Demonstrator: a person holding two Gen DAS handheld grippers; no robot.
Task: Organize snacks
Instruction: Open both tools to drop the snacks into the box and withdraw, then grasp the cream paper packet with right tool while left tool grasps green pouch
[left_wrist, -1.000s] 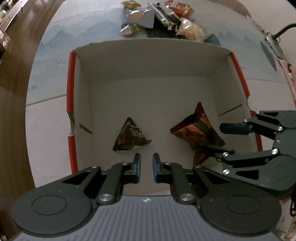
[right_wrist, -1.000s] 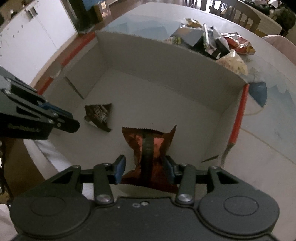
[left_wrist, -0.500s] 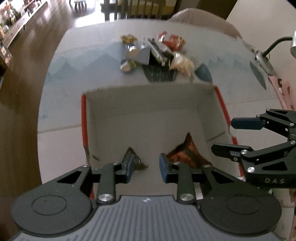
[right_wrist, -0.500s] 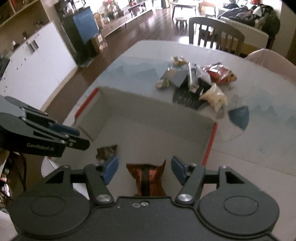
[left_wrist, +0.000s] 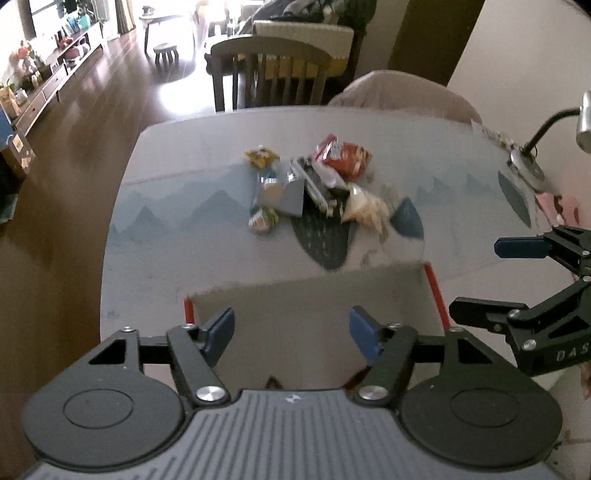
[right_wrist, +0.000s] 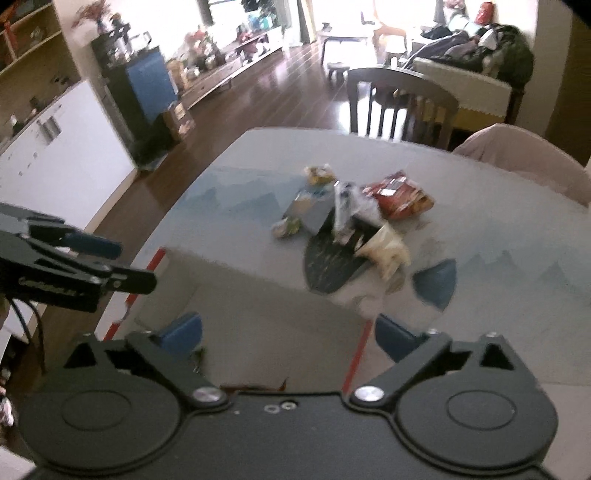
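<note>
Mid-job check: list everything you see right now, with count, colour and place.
snack pile: several packets, mixed colours, mid-table beyond the box
red packet: one, far side of pile
pale packet: one, pile's near right
cardboard box: one, grey with red edges, nearest the grippers
table: one, grey-blue mountain print
lamp: one, silver, table's right edge
chair: one, dark wood, behind table
left gripper: open, empty, over box
right gripper: open, empty, over box

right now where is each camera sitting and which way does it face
Left wrist: on the left gripper, facing across the box to the snack pile; its open fingers show, and the right gripper at right.
Right wrist: on the right gripper, facing the same pile; the left gripper shows at left.
Shared: box, pile, table, chair.
</note>
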